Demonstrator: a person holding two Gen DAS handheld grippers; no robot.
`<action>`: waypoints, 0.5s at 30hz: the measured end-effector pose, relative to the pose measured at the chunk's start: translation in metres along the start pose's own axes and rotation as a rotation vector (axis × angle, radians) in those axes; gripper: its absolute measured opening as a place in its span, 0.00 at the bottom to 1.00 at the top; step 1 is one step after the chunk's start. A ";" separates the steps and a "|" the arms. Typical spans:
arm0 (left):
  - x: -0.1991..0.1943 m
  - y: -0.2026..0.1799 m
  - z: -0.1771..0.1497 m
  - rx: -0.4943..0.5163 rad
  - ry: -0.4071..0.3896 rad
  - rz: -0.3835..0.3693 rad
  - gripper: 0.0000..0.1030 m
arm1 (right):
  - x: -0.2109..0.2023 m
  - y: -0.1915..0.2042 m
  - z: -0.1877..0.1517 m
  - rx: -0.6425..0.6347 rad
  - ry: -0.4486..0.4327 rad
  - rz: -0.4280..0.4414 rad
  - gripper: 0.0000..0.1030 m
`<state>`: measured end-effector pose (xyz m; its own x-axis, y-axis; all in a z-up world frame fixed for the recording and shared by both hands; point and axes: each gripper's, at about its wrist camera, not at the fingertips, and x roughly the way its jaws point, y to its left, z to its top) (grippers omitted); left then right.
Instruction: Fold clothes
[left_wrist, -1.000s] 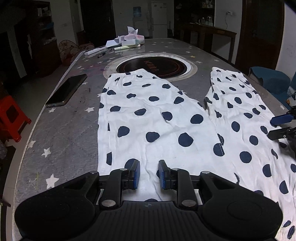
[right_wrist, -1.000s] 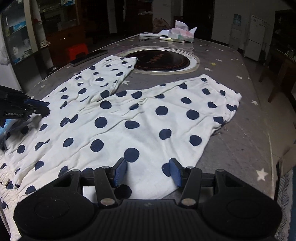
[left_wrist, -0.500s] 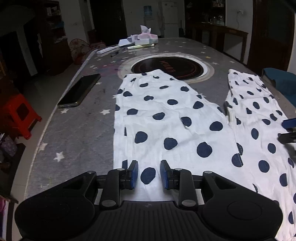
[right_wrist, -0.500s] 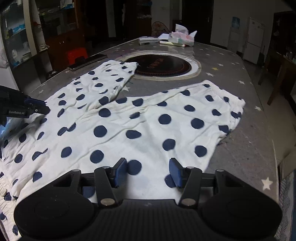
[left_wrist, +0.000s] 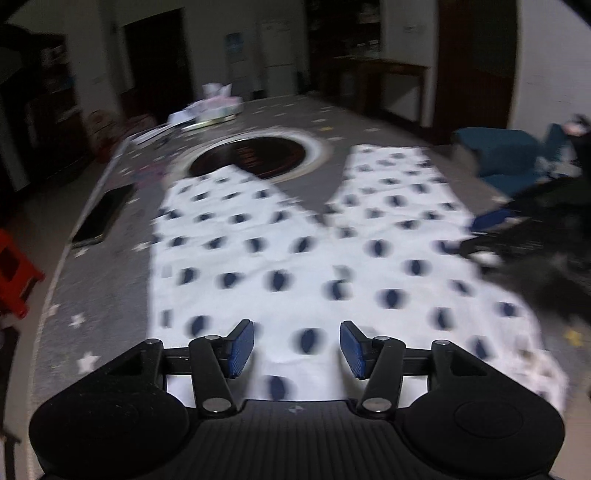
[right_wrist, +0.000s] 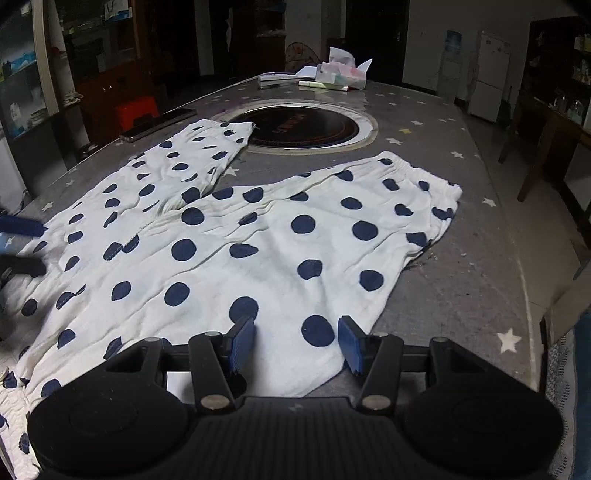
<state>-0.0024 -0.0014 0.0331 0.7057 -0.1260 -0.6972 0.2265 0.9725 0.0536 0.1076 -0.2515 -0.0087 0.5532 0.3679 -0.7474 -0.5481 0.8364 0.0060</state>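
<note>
White trousers with navy dots (left_wrist: 295, 258) lie flat on the grey star-patterned table (left_wrist: 103, 295), their two legs spread in a V. My left gripper (left_wrist: 297, 343) hovers open above the near part of the cloth, nothing between its blue pads; this view is motion-blurred. In the right wrist view the same trousers (right_wrist: 266, 229) fill the middle. My right gripper (right_wrist: 295, 343) is open over the near edge of the right leg, holding nothing. Each gripper shows in the other's view: the right one (left_wrist: 476, 236) at the right, the left one (right_wrist: 33, 243) at the left edge.
A round black hob (right_wrist: 303, 125) is set into the table beyond the trouser legs. A dark phone (left_wrist: 101, 219) lies near the left table edge. A tissue box (right_wrist: 341, 74) and papers sit at the far end. A red stool (left_wrist: 14, 273) and a blue chair (left_wrist: 506, 155) stand beside the table.
My left gripper has opened wider and swung fast to the right, over the middle of the trousers. The right gripper has stayed open and hardly moved.
</note>
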 end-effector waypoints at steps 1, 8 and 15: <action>-0.005 -0.009 0.000 0.017 -0.008 -0.032 0.54 | -0.001 0.000 -0.001 0.000 0.000 -0.003 0.50; -0.027 -0.073 -0.005 0.138 -0.011 -0.263 0.55 | -0.009 -0.008 -0.003 0.018 -0.009 -0.021 0.50; -0.020 -0.117 -0.018 0.250 0.031 -0.354 0.54 | -0.007 -0.027 0.001 0.076 -0.020 -0.038 0.50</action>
<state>-0.0553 -0.1091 0.0283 0.5354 -0.4333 -0.7250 0.6095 0.7925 -0.0236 0.1194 -0.2761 -0.0032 0.5855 0.3425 -0.7348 -0.4776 0.8781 0.0287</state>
